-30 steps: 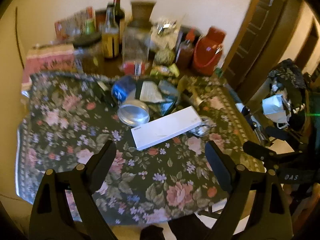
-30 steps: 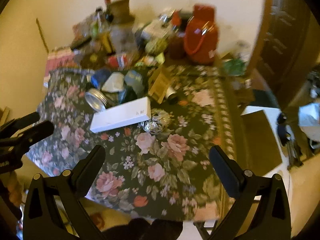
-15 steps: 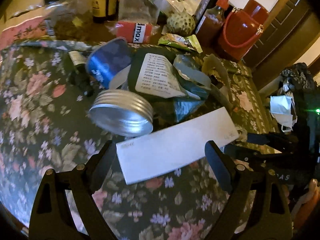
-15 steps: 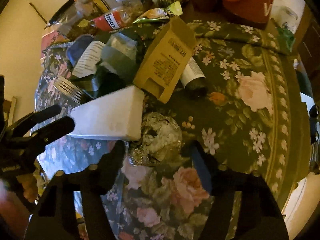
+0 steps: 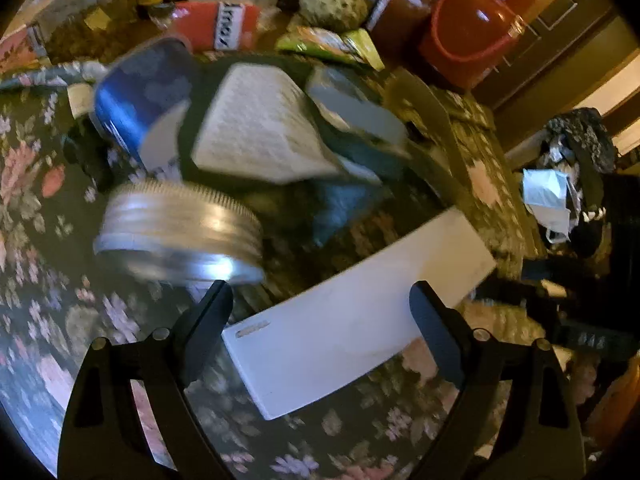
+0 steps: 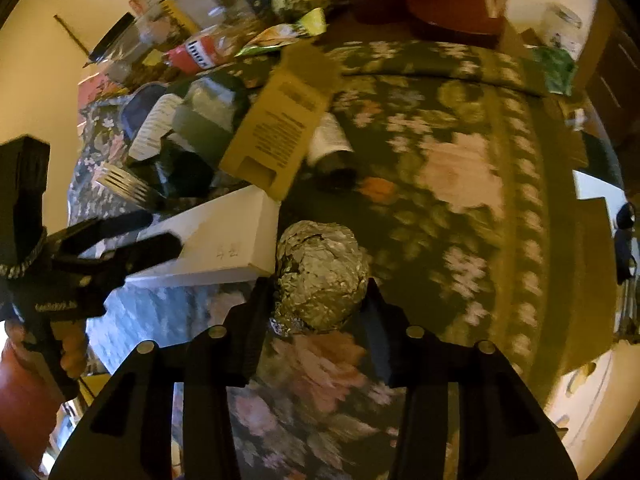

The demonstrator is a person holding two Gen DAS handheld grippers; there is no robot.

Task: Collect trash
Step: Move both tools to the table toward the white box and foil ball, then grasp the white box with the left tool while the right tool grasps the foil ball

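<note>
The floral tablecloth [image 6: 460,168] fills both of my views, cluttered along its far side. On it lies the long white box [image 5: 352,320], flat and slantwise. My left gripper [image 5: 320,312] straddles the near half of that box, jaws spread wide, one finger on each long edge; I cannot see the pads pressing it. Just beyond the left finger sits the silver jar lid [image 5: 176,236], and behind it a pile of packets.

At the box's far end, just beside its corner, sits the crumpled foil ball [image 6: 320,276]. My right gripper [image 6: 318,304] is around it, jaws closing, both fingers right against the foil's sides, though I cannot tell if they have begun to squeeze. The yellow carton [image 6: 280,128] lies further back, leaning over the box's edge.

A second ago both tools hung high with the whole table in view, the right one fully spread and nothing between its fingers. Now both are down low: the box has come between my left fingers, and the foil between my right ones.
</note>
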